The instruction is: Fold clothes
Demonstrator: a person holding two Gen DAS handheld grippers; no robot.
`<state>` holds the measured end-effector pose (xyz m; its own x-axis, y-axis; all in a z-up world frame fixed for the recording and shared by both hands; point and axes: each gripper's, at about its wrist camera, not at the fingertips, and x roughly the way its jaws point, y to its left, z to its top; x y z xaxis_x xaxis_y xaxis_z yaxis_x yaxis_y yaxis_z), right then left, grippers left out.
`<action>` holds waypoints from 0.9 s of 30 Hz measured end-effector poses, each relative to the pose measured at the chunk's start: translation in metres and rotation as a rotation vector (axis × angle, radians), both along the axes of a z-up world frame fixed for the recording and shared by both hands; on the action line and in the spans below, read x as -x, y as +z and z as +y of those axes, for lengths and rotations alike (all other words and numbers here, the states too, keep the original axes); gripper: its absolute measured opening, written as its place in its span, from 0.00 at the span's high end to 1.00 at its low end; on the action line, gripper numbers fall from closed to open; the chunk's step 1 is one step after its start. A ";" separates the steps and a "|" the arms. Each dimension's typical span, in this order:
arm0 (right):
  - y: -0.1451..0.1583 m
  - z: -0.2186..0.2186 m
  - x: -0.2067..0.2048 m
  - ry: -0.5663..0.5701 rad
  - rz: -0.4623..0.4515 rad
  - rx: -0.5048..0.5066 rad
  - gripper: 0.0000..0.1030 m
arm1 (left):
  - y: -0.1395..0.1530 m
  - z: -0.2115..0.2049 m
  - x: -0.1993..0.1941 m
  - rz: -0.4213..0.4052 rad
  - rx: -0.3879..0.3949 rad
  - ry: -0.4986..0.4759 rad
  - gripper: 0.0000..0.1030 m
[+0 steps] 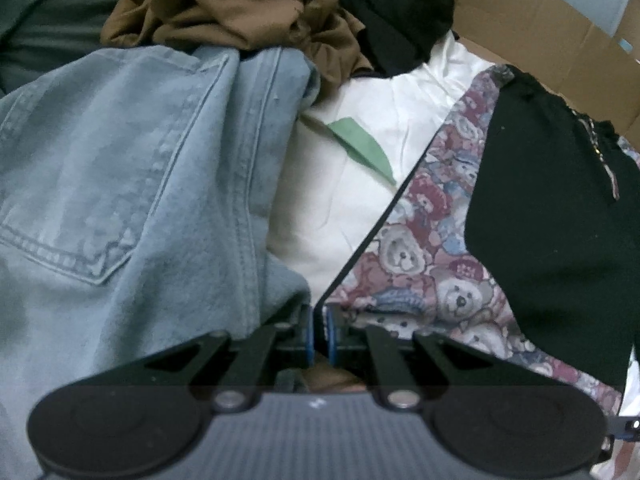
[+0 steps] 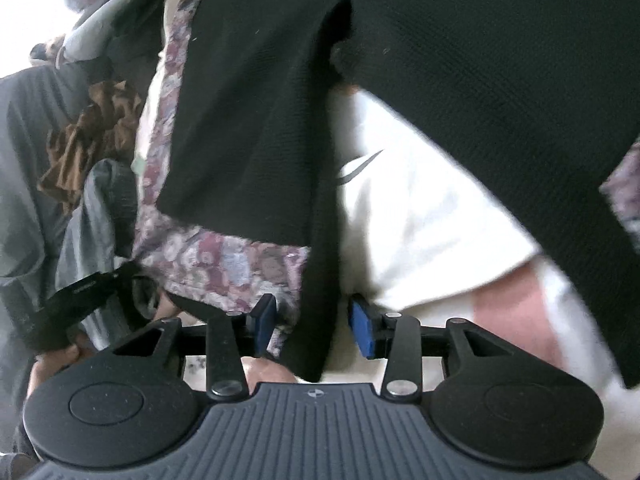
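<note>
- Clothes lie heaped together: pale blue jeans (image 1: 120,184) on the left of the left wrist view, a crumpled brown garment (image 1: 224,4) behind them, a white garment (image 1: 352,184) with a green patch (image 1: 360,144) in the middle.
- A cardboard box (image 1: 532,24) stands behind the pile at upper right.
- The left hand-held gripper (image 1: 319,332) is pressed together, its blue pads pinching the thin dark edge of the teddy-bear print garment (image 1: 424,264), which stretches away to the upper right with black fabric over its right part.
- The right hand-held gripper (image 2: 312,328) stands partly spread; a hanging fold of the black garment (image 2: 480,60) passes between its blue pads (image 2: 362,332), and the right pad is apart from the cloth.
- In the right wrist view the same print cloth lies just left of that black fold, over the white garment.
</note>
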<state>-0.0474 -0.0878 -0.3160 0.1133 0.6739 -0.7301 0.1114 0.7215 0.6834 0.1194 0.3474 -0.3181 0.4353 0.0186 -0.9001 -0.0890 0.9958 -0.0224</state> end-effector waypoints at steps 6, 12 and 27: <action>0.019 0.009 -0.007 0.121 -0.041 0.031 0.99 | 0.005 0.004 -0.001 0.024 0.034 -0.007 0.93; 0.051 -0.004 -0.011 0.190 -0.078 0.059 0.99 | 0.020 0.007 0.006 0.048 0.117 -0.003 0.93; 0.044 0.005 -0.012 0.147 -0.112 0.173 0.54 | -0.010 -0.003 0.007 0.103 0.105 -0.055 0.85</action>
